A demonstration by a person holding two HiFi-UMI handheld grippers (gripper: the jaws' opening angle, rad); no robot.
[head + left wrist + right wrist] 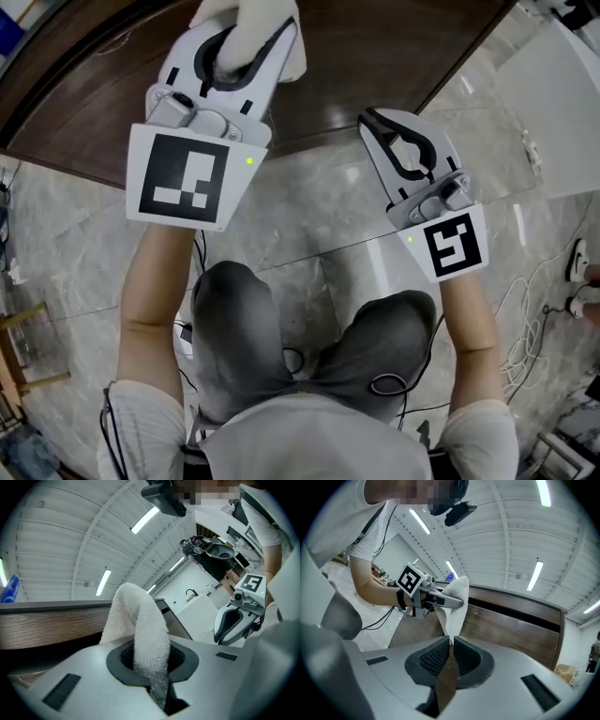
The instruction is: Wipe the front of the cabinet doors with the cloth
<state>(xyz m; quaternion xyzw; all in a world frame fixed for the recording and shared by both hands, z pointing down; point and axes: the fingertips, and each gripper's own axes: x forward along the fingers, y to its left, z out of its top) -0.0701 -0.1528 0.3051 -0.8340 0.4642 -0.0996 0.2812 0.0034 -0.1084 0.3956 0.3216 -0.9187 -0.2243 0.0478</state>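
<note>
A white cloth [251, 26] is pinched in my left gripper [246, 37], which is shut on it and held up against the dark brown wooden cabinet door [375, 56]. In the left gripper view the cloth [140, 625] rises in a fold out of the left gripper [152, 660], with the wood panel [47, 625] to its left. My right gripper [375, 120] hangs lower and to the right, near the door's bottom edge. Its jaws stand together with nothing between them. The right gripper view shows the right gripper [451, 641] facing the door [511, 630], and the cloth [457, 597] in the left gripper [440, 599].
Grey marble floor [309, 206] runs below the cabinet. A white panel [562, 103] stands at the upper right. Loose cables [539, 272] and a shoe [579, 258] lie at the right. A wooden stool [23, 347] is at the left. The person's knees [234, 319] are below the grippers.
</note>
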